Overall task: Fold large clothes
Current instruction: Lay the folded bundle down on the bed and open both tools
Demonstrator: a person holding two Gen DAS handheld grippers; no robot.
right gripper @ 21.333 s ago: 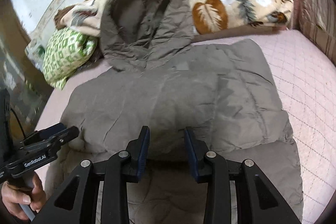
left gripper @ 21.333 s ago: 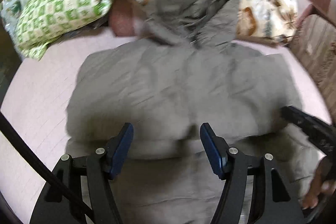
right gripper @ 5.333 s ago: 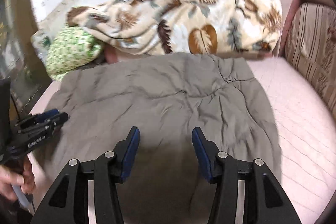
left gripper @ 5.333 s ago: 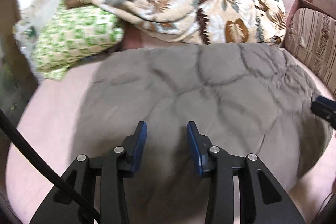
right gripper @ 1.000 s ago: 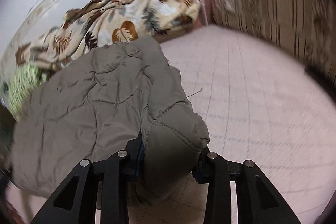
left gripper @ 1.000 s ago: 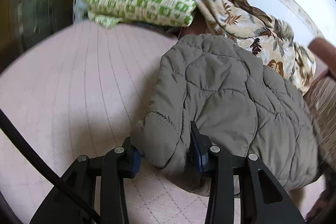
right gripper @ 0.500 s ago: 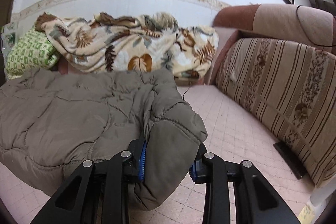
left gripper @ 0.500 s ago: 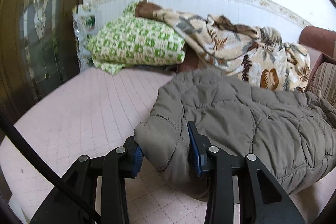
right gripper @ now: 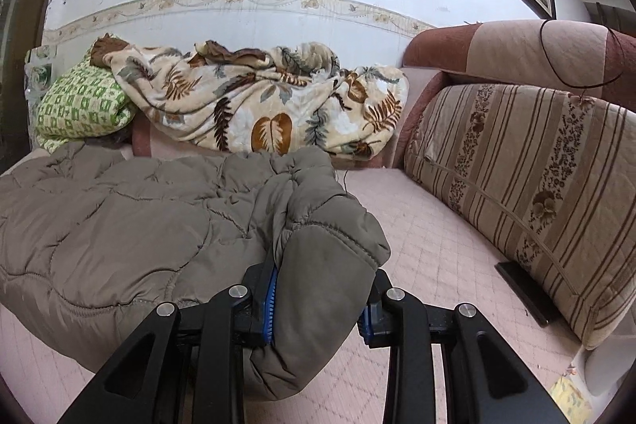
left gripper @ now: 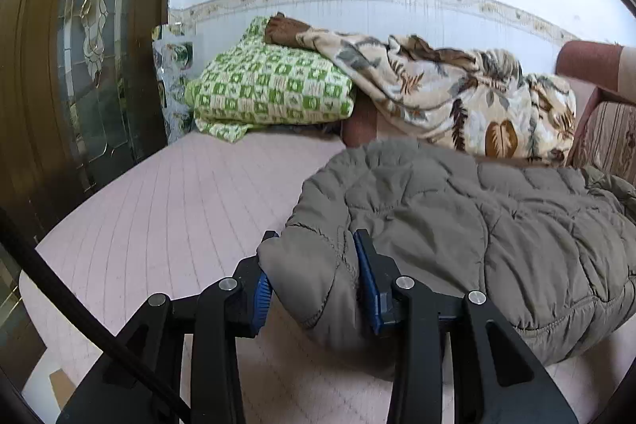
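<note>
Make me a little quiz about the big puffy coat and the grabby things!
1. True or false: the left gripper is shut on the grey-brown padded coat.
2. What lies behind the coat, beside the green checked bundle? A) leaf-print blanket B) a towel
3. Fill in: the right gripper clamps the coat's ____ corner.

Key: 1 true; 2 A; 3 near, on the striped cushion's side.
</note>
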